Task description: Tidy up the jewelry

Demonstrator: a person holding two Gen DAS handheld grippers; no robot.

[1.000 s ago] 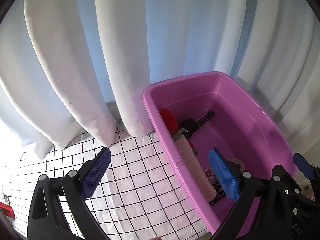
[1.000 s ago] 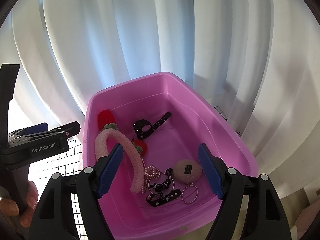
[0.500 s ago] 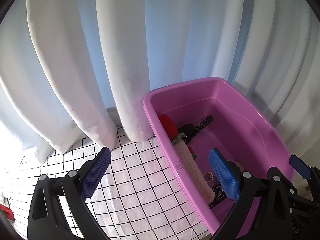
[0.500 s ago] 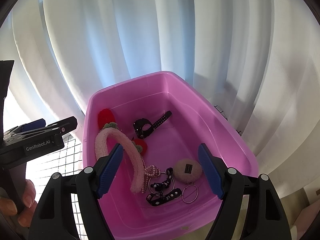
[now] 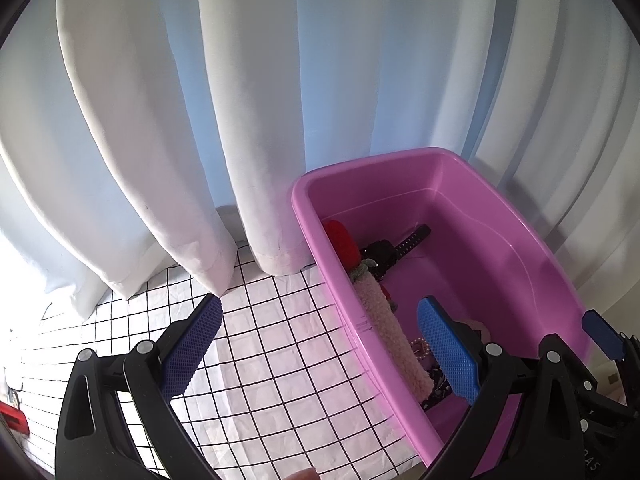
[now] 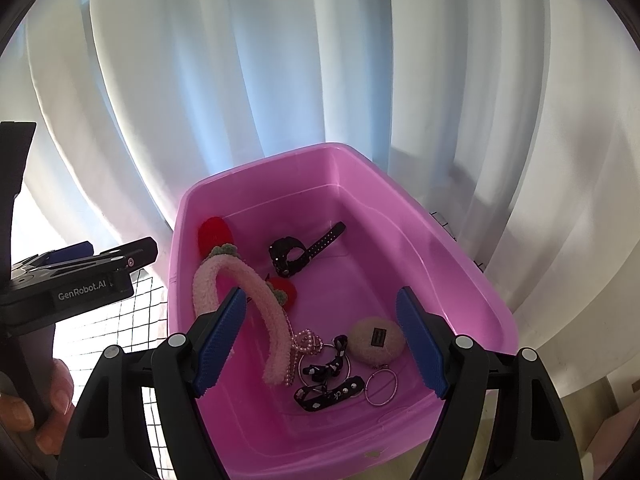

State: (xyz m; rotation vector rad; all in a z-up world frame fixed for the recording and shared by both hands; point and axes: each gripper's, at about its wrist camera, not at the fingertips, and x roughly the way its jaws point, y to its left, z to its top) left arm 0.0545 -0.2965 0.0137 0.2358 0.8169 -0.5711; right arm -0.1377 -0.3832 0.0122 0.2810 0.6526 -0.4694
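Observation:
A pink plastic tub (image 6: 460, 256) (image 5: 532, 264) stands on the table against the curtain. In it lie a fuzzy pink headband (image 6: 264, 304) with red strawberry ends (image 6: 214, 232), a black watch (image 6: 300, 250), a beige round puff (image 6: 378, 338), a pearl piece (image 6: 306, 340), black bands (image 6: 328, 392) and a thin ring (image 6: 382, 388). My right gripper (image 6: 320, 340) is open and empty above the tub's near end. My left gripper (image 5: 318, 350) is open and empty, straddling the tub's left wall. The headband (image 5: 394, 336) also shows there.
A white cloth with a black grid (image 5: 264, 360) covers the table left of the tub. White curtains (image 5: 248, 100) hang close behind the tub. The left gripper's body (image 6: 76, 280) and the hand holding it sit at the right view's left edge.
The left gripper has drifted slightly back and left, so the tub sits a little farther right in its view. The right gripper has barely moved. Both stay open.

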